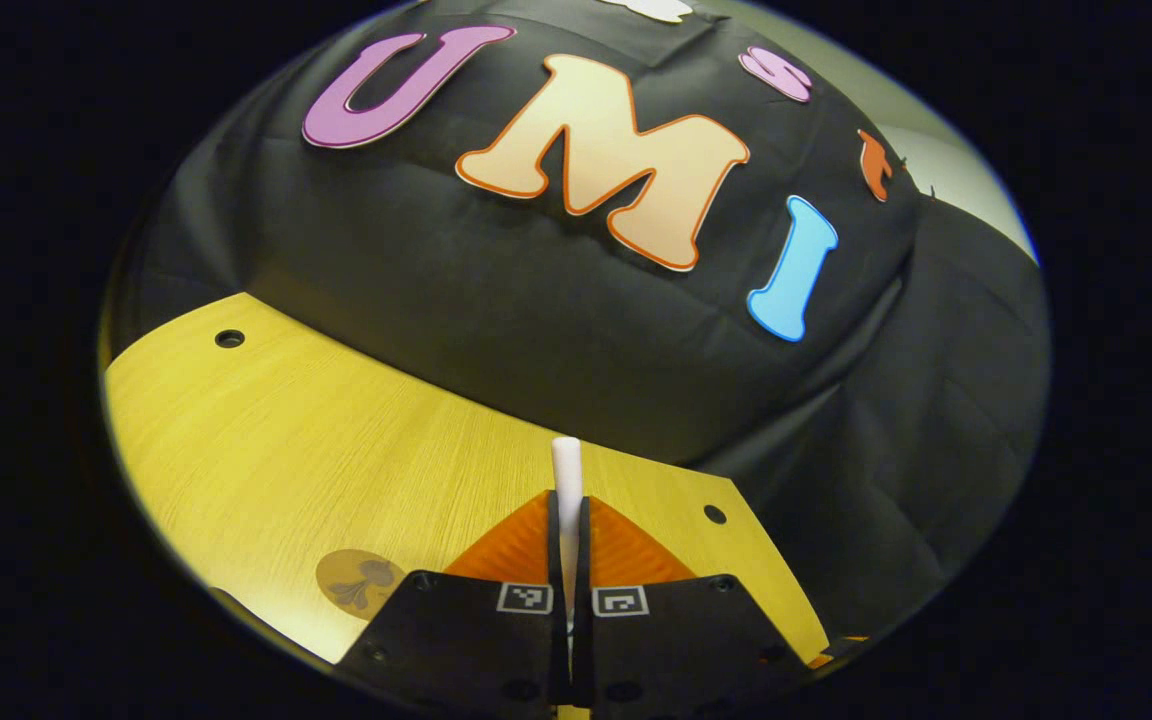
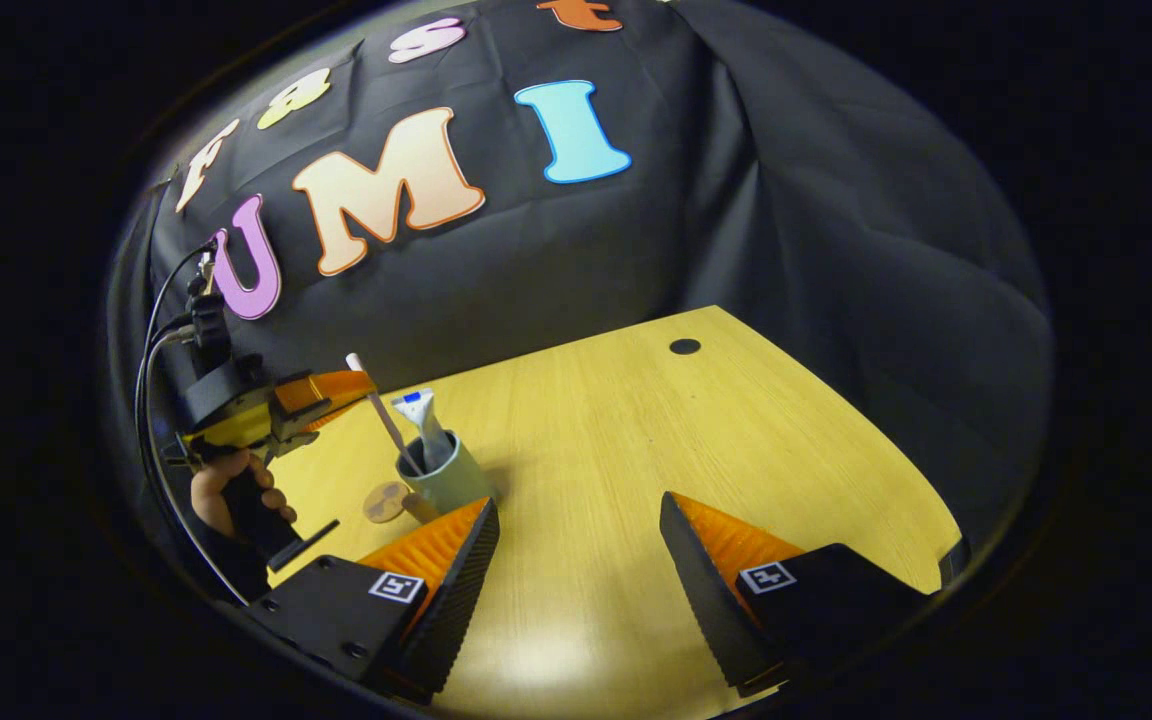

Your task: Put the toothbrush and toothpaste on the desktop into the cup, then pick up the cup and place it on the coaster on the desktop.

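Toothbrush entering the cup, toothpaste already inside, coaster bare.

The toothbrush is a slim white stick, tilted, its lower end inside the cup and its upper end leaning away to the left; in the left gripper view its white handle stands up, pinched between the left gripper fingers. The cup is a pale grey-green tumbler, upright on the wooden desktop. The toothpaste — a white tube with a blue mark — stands in it, top flaring above the rim. The coaster — a round tan disc with a darker pattern — lies flat just beside the cup.
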The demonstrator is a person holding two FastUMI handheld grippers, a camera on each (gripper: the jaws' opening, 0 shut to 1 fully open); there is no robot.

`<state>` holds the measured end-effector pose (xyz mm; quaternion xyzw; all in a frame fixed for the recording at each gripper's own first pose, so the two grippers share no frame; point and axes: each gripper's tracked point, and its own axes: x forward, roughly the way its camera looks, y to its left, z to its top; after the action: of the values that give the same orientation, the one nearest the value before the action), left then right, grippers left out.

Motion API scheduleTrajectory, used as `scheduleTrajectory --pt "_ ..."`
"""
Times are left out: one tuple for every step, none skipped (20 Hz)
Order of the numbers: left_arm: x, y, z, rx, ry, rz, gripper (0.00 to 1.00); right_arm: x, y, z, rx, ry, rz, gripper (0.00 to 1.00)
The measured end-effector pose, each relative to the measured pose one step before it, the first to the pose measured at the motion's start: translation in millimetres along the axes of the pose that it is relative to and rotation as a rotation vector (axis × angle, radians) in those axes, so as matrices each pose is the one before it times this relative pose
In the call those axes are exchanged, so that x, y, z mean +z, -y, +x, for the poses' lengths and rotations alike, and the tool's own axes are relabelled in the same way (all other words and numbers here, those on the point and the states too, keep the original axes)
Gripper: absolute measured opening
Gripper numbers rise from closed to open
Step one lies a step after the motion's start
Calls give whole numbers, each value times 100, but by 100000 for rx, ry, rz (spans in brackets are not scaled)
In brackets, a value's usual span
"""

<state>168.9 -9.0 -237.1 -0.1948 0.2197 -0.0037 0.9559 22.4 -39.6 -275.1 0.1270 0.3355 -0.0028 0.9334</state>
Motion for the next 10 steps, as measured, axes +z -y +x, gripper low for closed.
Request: scheduleTrajectory --pt "-404 34 -636 -372 -1231 1207 0 10 -642 303 1614 -934 -170 98" --pt "-480 48 -519 -37 -1026 1442 1 -105 -592 350 1494 -1048 -379 99" --pt "-438 25 -507 -254 -857 1589 1 -19 -562 306 1518 -642 -486 99" --pt "-673 45 -487 -177 -1387 1104 1 -57 -604 309 1302 -892 -607 99" --pt "-613 264 -517 -1585 -1806 946 1 -60 -628 386 1463 -1114 -528 99" --pt "-688 304 -577 -1480 -1727 763 1 -32 -616 283 1544 -947 -267 95" --pt "-663 309 -593 -1346 -1997 655 2 -104 -605 242 1321 -1515 -256 95" --pt "-305 35 -123 -1000 -835 1126 3 -60 -555 403 1321 -1306 -298 99" --pt "-363 95 -557 -647 -1026 1315 5 -40 -542 375 885 -1336 -595 99" --pt "-576 31 -319 -735 -1523 1310 12 -223 -553 366 1120 -2114 -654 99"
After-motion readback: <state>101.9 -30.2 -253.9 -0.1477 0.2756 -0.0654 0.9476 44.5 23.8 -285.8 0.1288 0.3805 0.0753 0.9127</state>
